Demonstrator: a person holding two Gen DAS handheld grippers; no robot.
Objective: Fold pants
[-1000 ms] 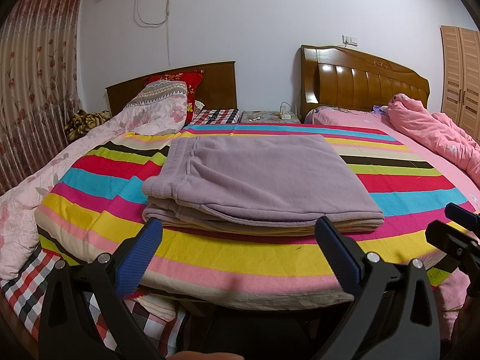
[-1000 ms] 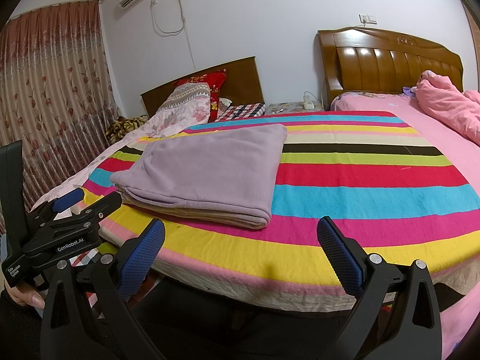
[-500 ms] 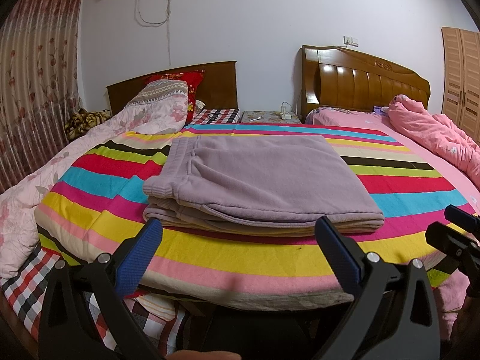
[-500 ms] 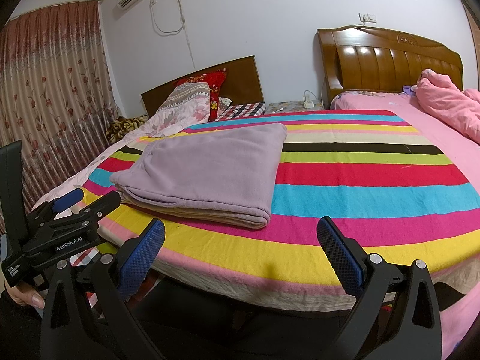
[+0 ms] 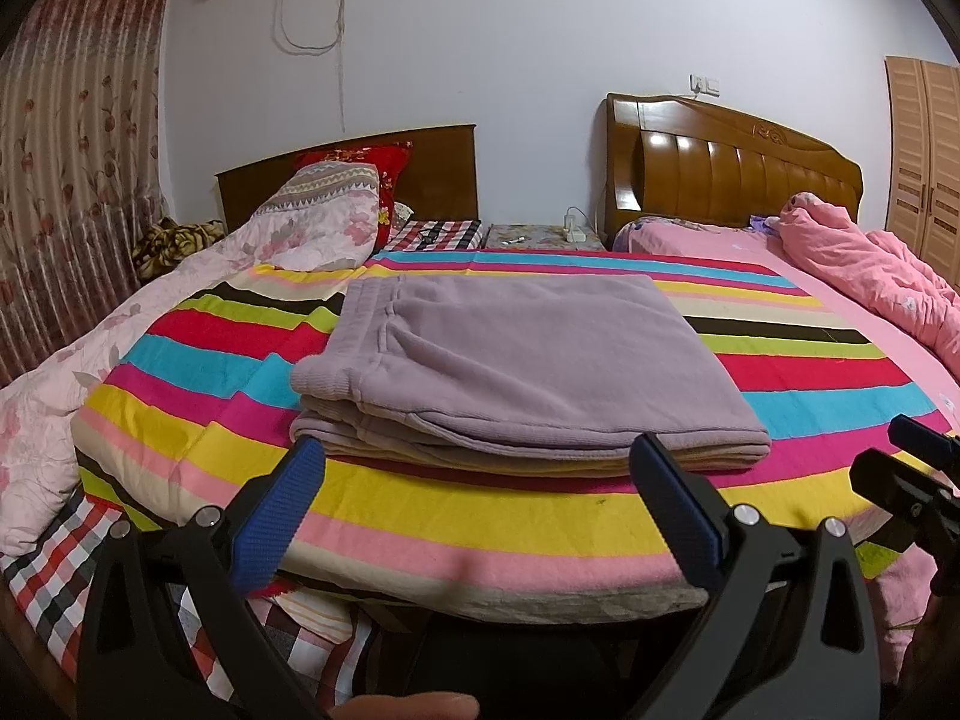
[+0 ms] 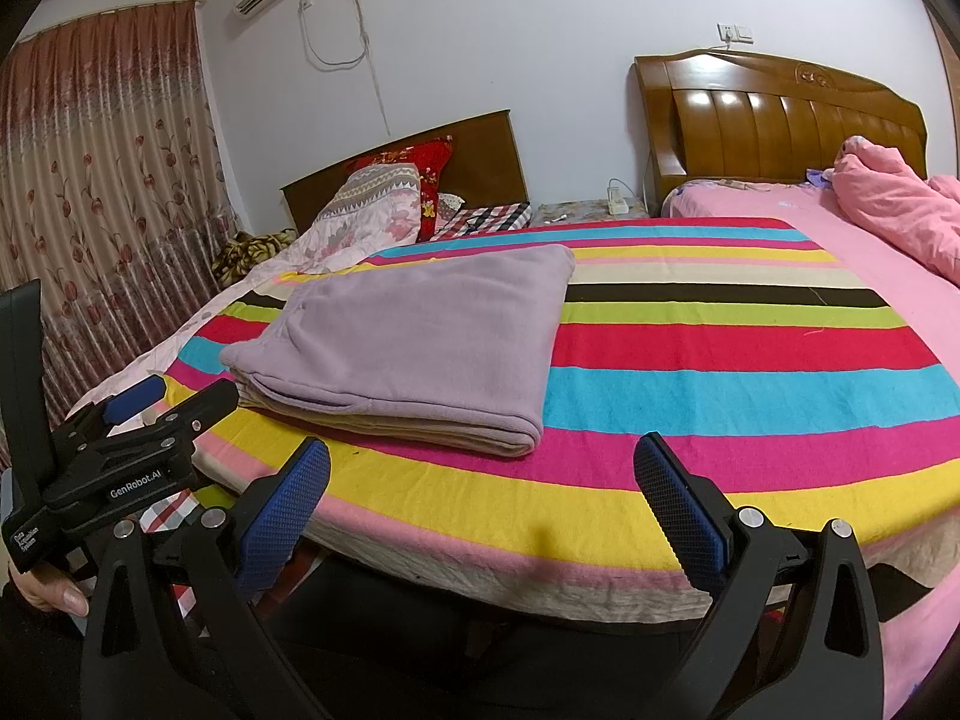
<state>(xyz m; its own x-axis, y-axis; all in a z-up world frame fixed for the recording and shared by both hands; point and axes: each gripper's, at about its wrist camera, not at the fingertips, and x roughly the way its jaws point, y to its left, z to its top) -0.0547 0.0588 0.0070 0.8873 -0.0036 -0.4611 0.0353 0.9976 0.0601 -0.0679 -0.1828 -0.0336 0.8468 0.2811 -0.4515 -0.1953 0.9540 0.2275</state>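
The lilac pants (image 5: pixel 528 360) lie folded in a flat stack on the striped blanket (image 5: pixel 480 516), waistband to the left. They also show in the right wrist view (image 6: pixel 414 342), left of centre. My left gripper (image 5: pixel 480 504) is open and empty, held back just off the bed's near edge in front of the pants. My right gripper (image 6: pixel 480 504) is open and empty, off the near edge to the right of the pants. The left gripper's body (image 6: pixel 120 456) shows at the left of the right wrist view.
A pink quilt (image 5: pixel 870 276) is bunched on the right bed. A floral quilt (image 5: pixel 180 288) and red pillow (image 5: pixel 360 162) lie on the left bed. Two wooden headboards (image 5: pixel 732 174) stand at the wall, a curtain (image 6: pixel 102 180) at the left.
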